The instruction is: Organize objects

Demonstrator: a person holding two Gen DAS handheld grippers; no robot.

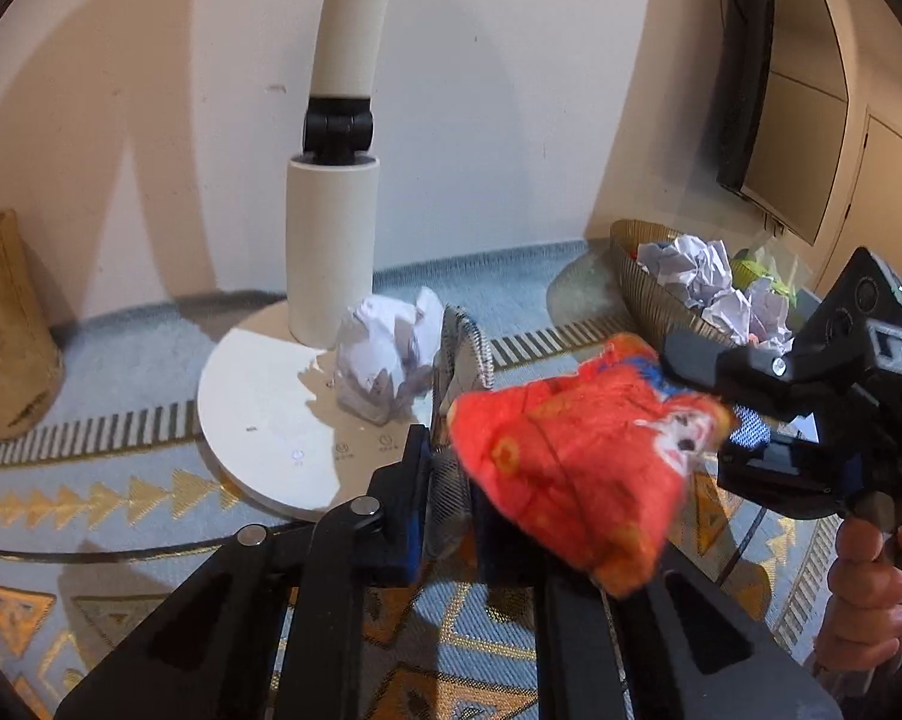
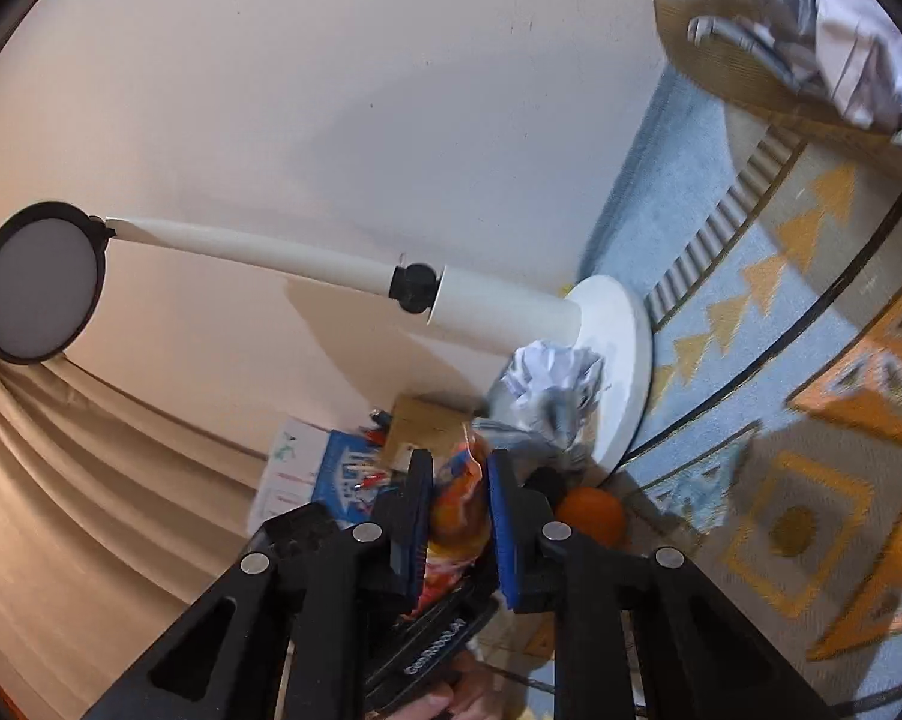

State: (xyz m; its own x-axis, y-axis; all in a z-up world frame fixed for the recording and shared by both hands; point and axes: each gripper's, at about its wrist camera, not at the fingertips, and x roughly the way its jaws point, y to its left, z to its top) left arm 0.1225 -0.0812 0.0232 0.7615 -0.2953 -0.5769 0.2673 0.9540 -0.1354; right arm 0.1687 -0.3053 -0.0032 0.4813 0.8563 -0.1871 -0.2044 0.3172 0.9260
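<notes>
My left gripper (image 1: 451,480) is shut on a grey checked cloth piece with a stitched edge (image 1: 461,354), which stands up between its pads. Coming in from the right, my right gripper (image 1: 715,408) is shut on an orange-red snack packet (image 1: 571,456) that hangs just right of the left fingers. The right wrist view is rolled sideways; there the packet (image 2: 460,510) sits pinched between the right gripper's (image 2: 460,480) blue pads. A crumpled paper ball (image 1: 384,360) lies on the white lamp base (image 1: 258,408).
A woven basket (image 1: 643,294) holding crumpled paper (image 1: 691,270) stands at the right on the patterned cloth. A tan pen holder (image 1: 6,336) is at the far left. An orange ball (image 2: 592,516) lies near the lamp base (image 2: 625,348). A hand (image 1: 871,588) grips the right handle.
</notes>
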